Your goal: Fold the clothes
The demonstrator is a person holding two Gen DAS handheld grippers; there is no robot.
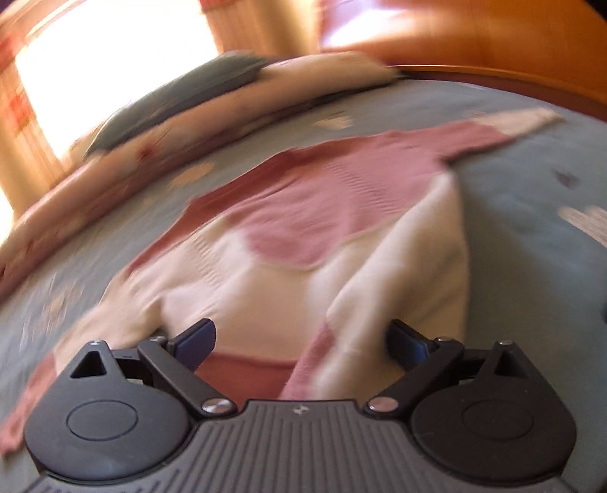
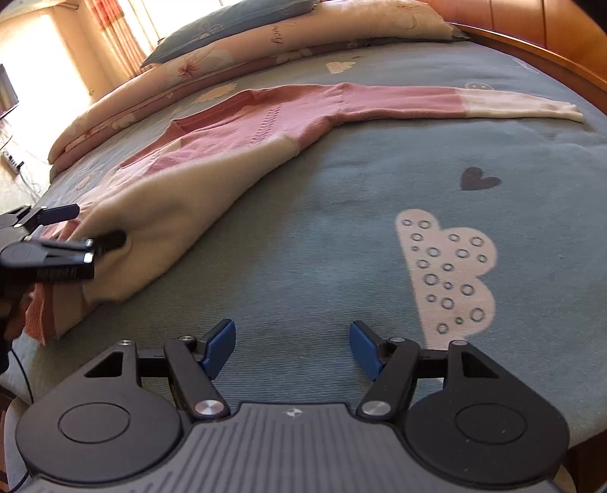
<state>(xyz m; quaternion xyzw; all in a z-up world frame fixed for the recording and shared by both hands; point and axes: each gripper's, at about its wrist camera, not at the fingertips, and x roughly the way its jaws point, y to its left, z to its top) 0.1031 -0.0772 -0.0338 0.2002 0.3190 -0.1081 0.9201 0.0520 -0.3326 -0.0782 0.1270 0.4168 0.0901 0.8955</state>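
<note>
Black right tool, blue pads, silver screws; ribbed grey body

Pink and cream colour-blocked knit sweater, ribbed texture in the pink upper part, cream lower body, far sleeve pink ending in a cream cuff. Grey-blue bedspread printed with a cream cloud full of small grey rings, a dark heart, and pale flowers farther back. Cream folded quilt with reddish flower print; dark blue-grey pillow on top. Orange-brown wooden bed frame. Orange and red checked curtains. Black left gripper and black right gripper, both with blue pads on the fingers.
</note>
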